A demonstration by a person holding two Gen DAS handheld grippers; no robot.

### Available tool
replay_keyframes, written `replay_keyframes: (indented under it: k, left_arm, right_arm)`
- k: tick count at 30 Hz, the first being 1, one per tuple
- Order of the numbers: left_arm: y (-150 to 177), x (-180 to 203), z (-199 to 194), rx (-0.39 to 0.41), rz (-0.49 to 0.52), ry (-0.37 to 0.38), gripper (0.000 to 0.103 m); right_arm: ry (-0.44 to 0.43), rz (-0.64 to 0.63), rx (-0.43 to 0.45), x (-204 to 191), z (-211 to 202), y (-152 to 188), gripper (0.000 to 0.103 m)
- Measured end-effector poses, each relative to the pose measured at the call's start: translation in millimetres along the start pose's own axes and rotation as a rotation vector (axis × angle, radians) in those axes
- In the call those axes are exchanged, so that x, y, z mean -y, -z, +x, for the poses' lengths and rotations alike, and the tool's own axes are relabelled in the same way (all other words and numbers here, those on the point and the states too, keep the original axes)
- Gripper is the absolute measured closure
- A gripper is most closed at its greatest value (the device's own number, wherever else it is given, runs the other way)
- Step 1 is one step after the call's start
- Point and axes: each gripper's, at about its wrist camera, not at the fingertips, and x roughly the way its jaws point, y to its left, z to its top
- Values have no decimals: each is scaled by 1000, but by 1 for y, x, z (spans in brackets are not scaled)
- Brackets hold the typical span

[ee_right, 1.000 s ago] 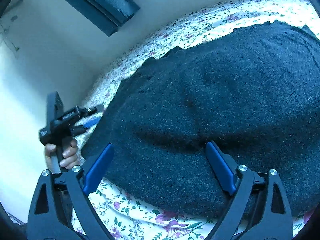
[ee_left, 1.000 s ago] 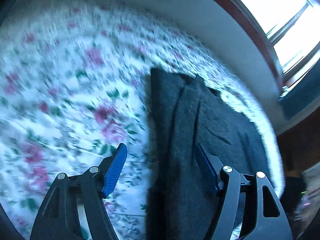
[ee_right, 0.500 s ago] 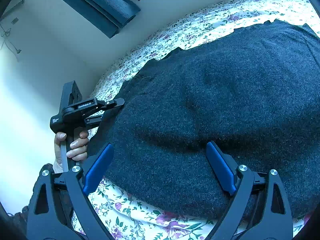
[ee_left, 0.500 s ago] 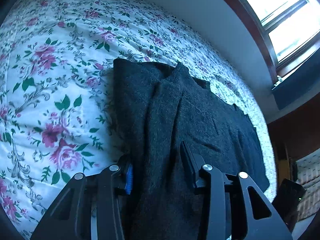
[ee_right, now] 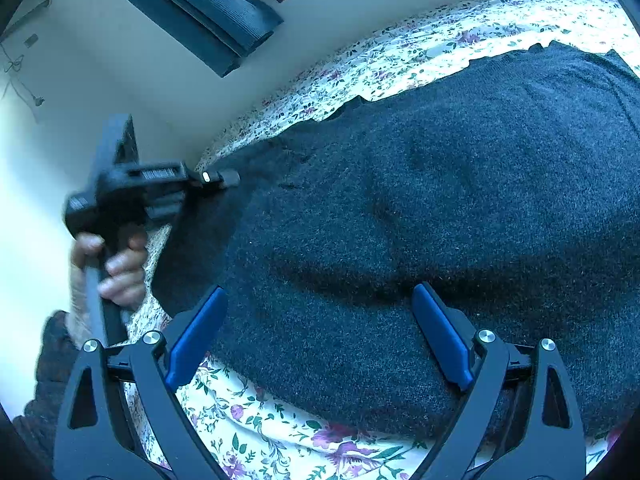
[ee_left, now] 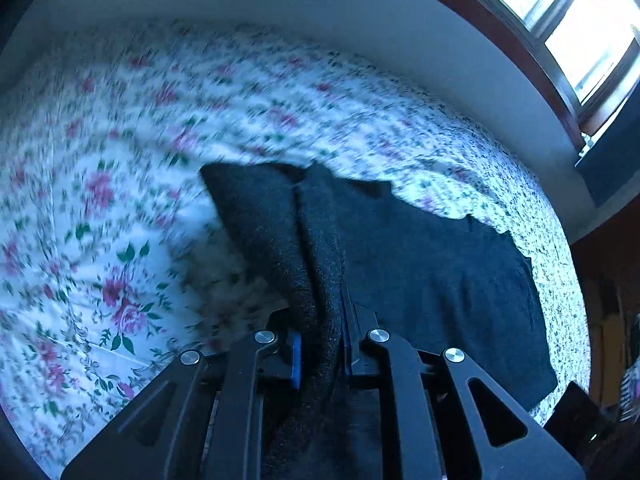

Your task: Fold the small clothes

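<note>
A dark grey knit garment (ee_left: 432,264) lies spread on a floral bed sheet (ee_left: 120,208). My left gripper (ee_left: 320,344) is shut on the garment's near edge and lifts a ridge of cloth off the sheet. In the right wrist view the same garment (ee_right: 460,200) fills the middle, and the left gripper (ee_right: 224,178) shows at its left corner, held by a hand (ee_right: 116,268). My right gripper (ee_right: 320,332) is open and empty, its blue pads (ee_right: 440,336) hovering over the garment's near edge.
A pale wall (ee_left: 360,40) runs behind the bed, with a bright window (ee_left: 560,20) at the upper right. A dark blue curtain (ee_right: 200,12) hangs on the wall. The floral sheet (ee_right: 280,440) shows below the garment's hem.
My left gripper went from open to shut on the garment's edge and has lifted it, with the view now blurred by motion. The right gripper has stayed still and open.
</note>
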Motion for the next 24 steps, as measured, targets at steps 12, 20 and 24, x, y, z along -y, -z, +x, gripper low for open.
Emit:
replay_keyframes:
  k: [12,20,24]
  left_arm:
    - [-6,180,12,12,183,-86,91]
    - [22,262,78,-38,235,-125,92]
    - [40,280,110,-76,228,-159,92]
  right_arm:
    - [-81,167,51,55,-79,-16,9]
    - [17,207,131,132,-160,-10,9]
    - [27,265,169,168,-187,-4,9]
